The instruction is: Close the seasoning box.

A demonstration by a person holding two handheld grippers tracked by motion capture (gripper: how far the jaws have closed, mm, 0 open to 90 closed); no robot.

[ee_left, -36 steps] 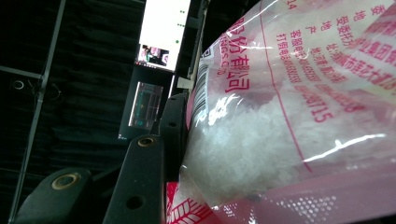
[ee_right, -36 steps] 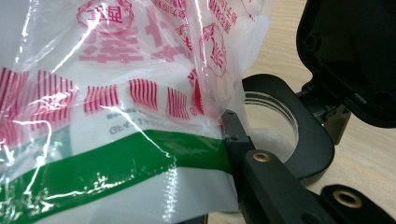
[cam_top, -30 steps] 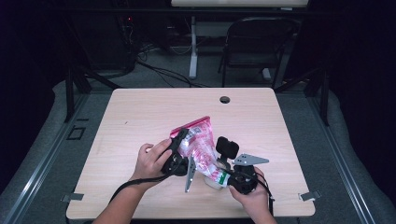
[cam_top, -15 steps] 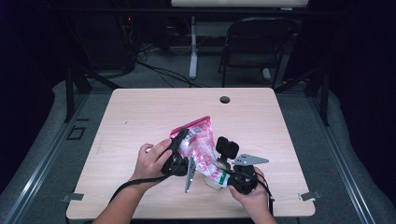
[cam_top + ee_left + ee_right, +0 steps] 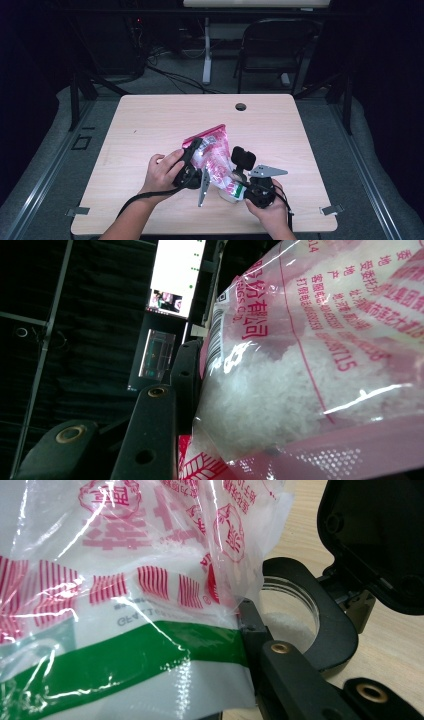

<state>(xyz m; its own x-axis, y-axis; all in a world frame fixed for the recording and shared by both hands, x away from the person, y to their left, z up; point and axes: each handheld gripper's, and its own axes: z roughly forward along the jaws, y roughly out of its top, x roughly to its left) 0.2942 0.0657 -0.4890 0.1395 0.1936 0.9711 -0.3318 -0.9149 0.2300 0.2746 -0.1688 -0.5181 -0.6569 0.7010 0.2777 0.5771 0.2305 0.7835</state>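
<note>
A clear plastic bag of white rice (image 5: 214, 152) with pink print and a green band hangs tilted over the table's front middle. My left gripper (image 5: 192, 167) is shut on its upper part; in the left gripper view one black jaw presses the bag (image 5: 310, 355) and the other jaw is hidden behind it. My right gripper (image 5: 246, 189) is shut on the bag's lower end (image 5: 125, 610) by the green band. Just below stands a clear jar (image 5: 292, 617) with a black rim, some white grains inside, and its black flip lid (image 5: 375, 540) raised.
The light wooden table (image 5: 150, 120) has a round cable hole (image 5: 240, 106) near its far edge. A black folding chair (image 5: 275, 50) and cables stand on the floor behind. Both hands work close to the table's front edge.
</note>
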